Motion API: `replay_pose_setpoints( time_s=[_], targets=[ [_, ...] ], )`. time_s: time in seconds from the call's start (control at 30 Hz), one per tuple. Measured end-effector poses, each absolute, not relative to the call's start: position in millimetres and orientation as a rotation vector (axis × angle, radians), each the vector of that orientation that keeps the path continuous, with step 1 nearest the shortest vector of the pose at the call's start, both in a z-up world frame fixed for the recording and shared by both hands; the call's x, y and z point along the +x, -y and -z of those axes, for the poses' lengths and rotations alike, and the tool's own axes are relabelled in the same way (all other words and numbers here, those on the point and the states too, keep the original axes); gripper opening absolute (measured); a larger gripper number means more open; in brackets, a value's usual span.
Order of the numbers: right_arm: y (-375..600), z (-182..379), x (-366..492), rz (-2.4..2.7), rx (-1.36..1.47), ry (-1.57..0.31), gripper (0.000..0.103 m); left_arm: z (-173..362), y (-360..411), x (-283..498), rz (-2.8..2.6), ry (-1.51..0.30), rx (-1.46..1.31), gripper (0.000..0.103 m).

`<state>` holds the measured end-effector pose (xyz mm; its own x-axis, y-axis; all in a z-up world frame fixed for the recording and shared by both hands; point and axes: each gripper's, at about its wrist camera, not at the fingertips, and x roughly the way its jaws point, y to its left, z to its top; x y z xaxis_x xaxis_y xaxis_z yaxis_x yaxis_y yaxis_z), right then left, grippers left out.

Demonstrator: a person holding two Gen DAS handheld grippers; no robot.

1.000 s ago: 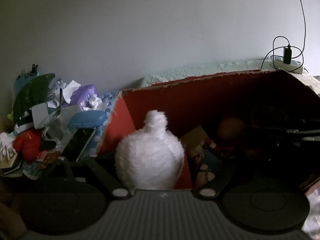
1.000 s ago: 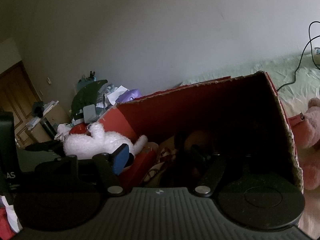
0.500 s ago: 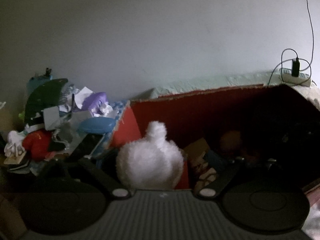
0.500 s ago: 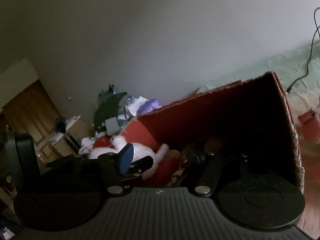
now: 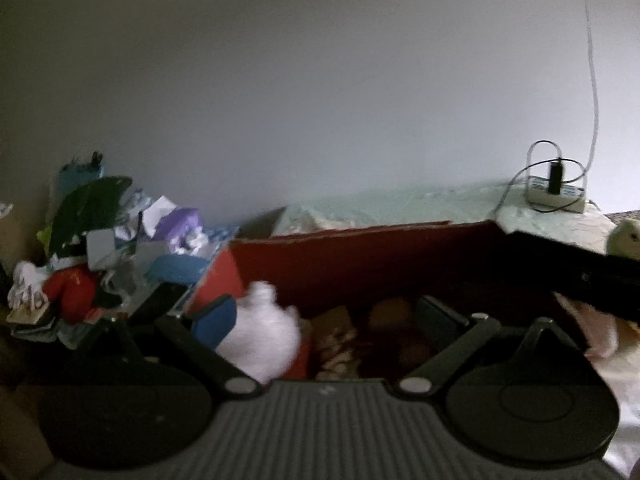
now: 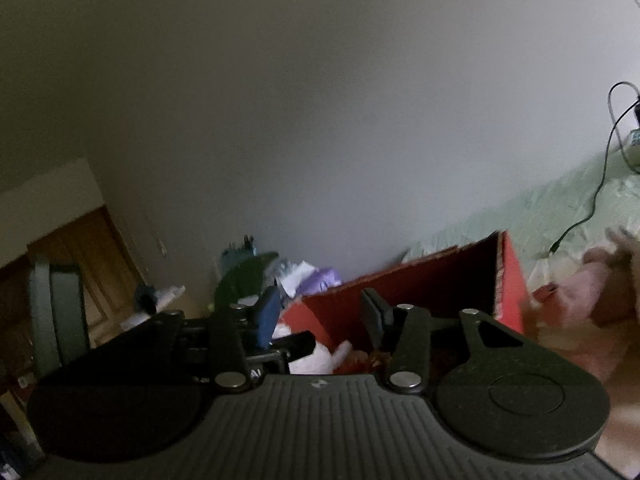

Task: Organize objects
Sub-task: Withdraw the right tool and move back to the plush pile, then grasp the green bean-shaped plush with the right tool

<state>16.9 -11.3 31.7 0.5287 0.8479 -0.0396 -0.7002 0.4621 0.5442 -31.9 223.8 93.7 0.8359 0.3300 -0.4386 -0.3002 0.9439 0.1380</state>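
Left wrist view: the left tongs (image 5: 320,316) stand wide apart — nothing between the fingers. The white plush toy (image 5: 262,338) lies just beside the blue-padded finger (image 5: 214,320), at the near-left corner of the red cardboard box (image 5: 360,252).

Right wrist view: the right tongs (image 6: 320,314) are spread and empty — positioned above the box (image 6: 510,280); the plush (image 6: 316,358) shows below.

**Two wrist cams, one red box**

L cam sits close behind its jaws, facing level over red box (image 5: 360,256) toward wall. R cam tilts higher, box (image 6: 424,280) beyond its jaws. Both share box, white plush (image 5: 264,336) (image 6: 316,360), clutter pile (image 5: 120,240) (image 6: 280,272).
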Motion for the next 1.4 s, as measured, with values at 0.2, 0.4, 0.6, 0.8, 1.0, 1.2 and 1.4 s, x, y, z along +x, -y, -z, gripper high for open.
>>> replay_pose_setpoints(
  time_s=[0.2, 0.4, 0.6, 0.8, 1.0, 1.2, 1.4],
  targets=[
    [56.2, -25.6, 14.3, -0.927, 0.587, -0.276, 0.044, -95.6, -184.4, -30.5, -0.272, -0.468, 0.079, 0.097],
    [94.8, -11.6, 19.9, -0.872, 0.646, -0.258, 0.042, -93.4, -143.5, -25.8, -0.209, -0.461, 0.103, 0.097],
    [134.6, 4.5, 22.4, -0.796, 0.704, -0.239, 0.042, -93.7, -105.3, -24.1, -0.115, -0.433, 0.105, 0.097],
    [179.7, 12.9, 24.2, -0.696, 0.743, -0.214, 0.042, -89.7, -61.2, -16.3, 0.007, -0.397, 0.123, 0.097],
    [209.8, 30.1, 39.0, -0.595, 0.766, -0.233, 0.042, -74.3, -21.4, 6.4, 0.114, -0.405, 0.108, 0.097],
    [216.2, 43.3, 54.2, -0.504, 0.712, -0.233, 0.043, -50.7, -2.1, 41.3, 0.206, -0.437, 0.048, 0.097],
    [222.3, 58.5, 75.8, -0.495, 0.734, -0.241, 0.043, -33.6, -0.6, 73.1, 0.217, -0.48, -0.006, 0.097]
  ],
)
